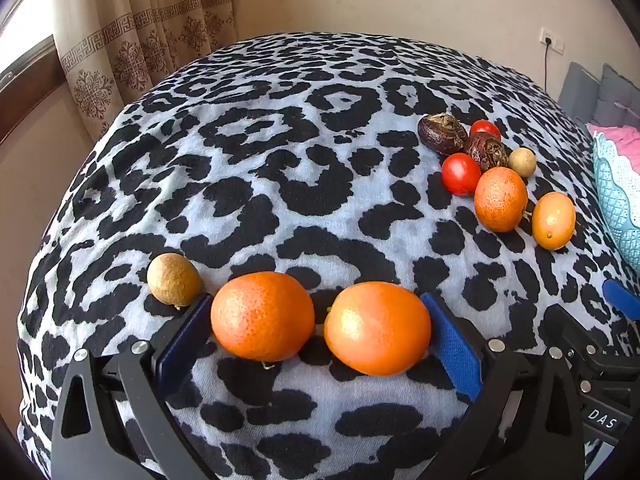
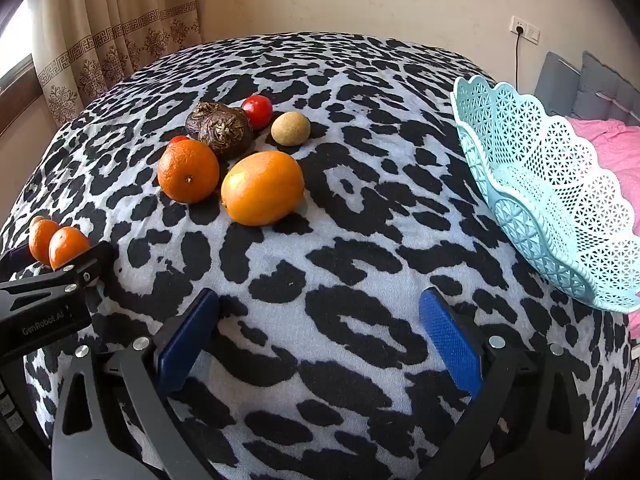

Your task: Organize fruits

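In the left wrist view my left gripper (image 1: 320,320) is open, its blue pads on either side of two oranges lying side by side: one on the left (image 1: 262,315) and one on the right (image 1: 378,327). A tan round fruit (image 1: 173,279) sits just outside the left finger. In the right wrist view my right gripper (image 2: 318,320) is open and empty over bare cloth. Ahead of it lies a cluster: a smooth orange fruit (image 2: 262,187), an orange (image 2: 188,176), two dark wrinkled fruits (image 2: 224,130), a red tomato (image 2: 257,111) and a tan fruit (image 2: 290,128).
A light blue lattice basket (image 2: 532,216) stands tilted at the right edge of the leopard-print table (image 2: 360,240). The left gripper's body (image 2: 48,300) shows at the left of the right wrist view. Curtains hang at the back left; a pink-covered bed lies to the right.
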The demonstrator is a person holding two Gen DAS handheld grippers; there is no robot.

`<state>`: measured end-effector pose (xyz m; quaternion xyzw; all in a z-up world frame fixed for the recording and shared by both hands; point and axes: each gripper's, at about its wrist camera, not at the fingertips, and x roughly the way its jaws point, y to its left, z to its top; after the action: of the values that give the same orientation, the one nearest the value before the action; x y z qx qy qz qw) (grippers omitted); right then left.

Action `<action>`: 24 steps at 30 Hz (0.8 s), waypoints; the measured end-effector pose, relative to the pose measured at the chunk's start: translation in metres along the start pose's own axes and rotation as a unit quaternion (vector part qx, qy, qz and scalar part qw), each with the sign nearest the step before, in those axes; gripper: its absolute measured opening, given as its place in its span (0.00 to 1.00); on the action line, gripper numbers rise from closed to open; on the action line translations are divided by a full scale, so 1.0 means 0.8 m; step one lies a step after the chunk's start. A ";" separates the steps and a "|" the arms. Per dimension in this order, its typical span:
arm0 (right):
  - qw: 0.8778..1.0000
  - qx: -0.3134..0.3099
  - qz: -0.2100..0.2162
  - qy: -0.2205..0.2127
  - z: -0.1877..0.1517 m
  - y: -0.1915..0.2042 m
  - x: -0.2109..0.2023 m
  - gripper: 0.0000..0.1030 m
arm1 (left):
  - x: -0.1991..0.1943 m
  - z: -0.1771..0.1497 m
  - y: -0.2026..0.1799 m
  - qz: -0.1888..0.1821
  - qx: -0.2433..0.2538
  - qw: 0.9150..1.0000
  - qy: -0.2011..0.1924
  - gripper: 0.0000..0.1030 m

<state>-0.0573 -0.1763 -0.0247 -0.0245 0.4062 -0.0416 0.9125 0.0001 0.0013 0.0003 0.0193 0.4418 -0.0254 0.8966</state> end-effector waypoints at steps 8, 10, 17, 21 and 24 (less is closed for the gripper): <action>1.000 0.006 0.008 0.003 0.000 -0.001 0.001 0.98 | 0.000 0.000 -0.004 0.012 0.009 1.000 0.000 0.95; 1.000 0.007 0.009 0.003 0.000 -0.002 0.001 0.98 | 0.000 -0.001 -0.003 0.012 0.009 1.000 -0.001 0.95; 1.000 0.008 0.011 0.002 0.000 -0.002 0.001 0.98 | 0.000 -0.002 -0.003 0.011 0.009 1.000 -0.001 0.95; 1.000 0.006 0.009 0.000 -0.002 -0.001 0.001 0.98 | -0.001 -0.003 -0.004 0.011 0.008 1.000 -0.001 0.95; 1.000 0.006 0.009 0.001 -0.001 -0.001 0.001 0.98 | 0.000 -0.005 -0.003 0.011 0.008 1.000 -0.002 0.95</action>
<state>-0.0579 -0.1773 -0.0258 -0.0150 0.4071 -0.0360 0.9125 -0.0027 -0.0006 -0.0023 0.0309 0.4397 -0.0193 0.8974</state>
